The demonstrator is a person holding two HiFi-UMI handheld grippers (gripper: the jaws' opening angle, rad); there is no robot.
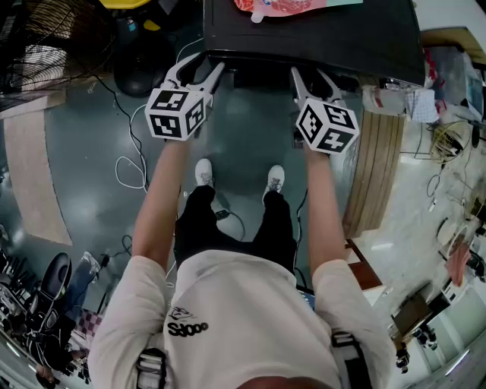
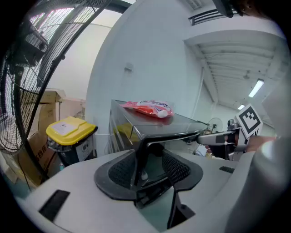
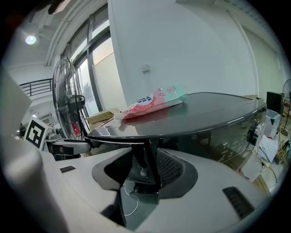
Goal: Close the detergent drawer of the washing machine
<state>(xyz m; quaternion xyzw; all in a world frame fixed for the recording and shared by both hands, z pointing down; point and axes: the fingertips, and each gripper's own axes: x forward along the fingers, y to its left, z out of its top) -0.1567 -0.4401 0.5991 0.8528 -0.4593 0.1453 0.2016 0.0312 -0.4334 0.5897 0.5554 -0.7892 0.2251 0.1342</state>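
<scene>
Head view shows the person standing at the front of the washing machine (image 1: 326, 38), which fills the upper middle of the frame, with a red and pink pouch (image 1: 285, 6) lying on its dark lid. We note the left tool (image 1: 210, 64) at the machine's front left corner and the right tool (image 1: 307, 74) further along the same front edge, both with fingertips at or touching the lip. Between them, just under the lip, a dark block (image 1: 262, 77) stands out; we take this for the detergent drawer, though how far it projects cannot be told. Left gripper view has the left tool (image 2: 148, 166) open and holding nothing, its jaws spread to either side of the machine's corner edge (image 2: 182, 124). The pouch (image 2: 148, 108) sits on top, a yellow-lidded bin (image 2: 70, 129) stands at lower left, and the right tool (image 2: 213, 138) meets the lip at right. Right gripper view has the right tool (image 3: 145, 170) likewise open and empty, with a dark upright edge under the lid (image 3: 204, 113) between its jaws. A standing fan (image 3: 66, 95) occupies the left, with the left tool (image 3: 72, 145) below it.
</scene>
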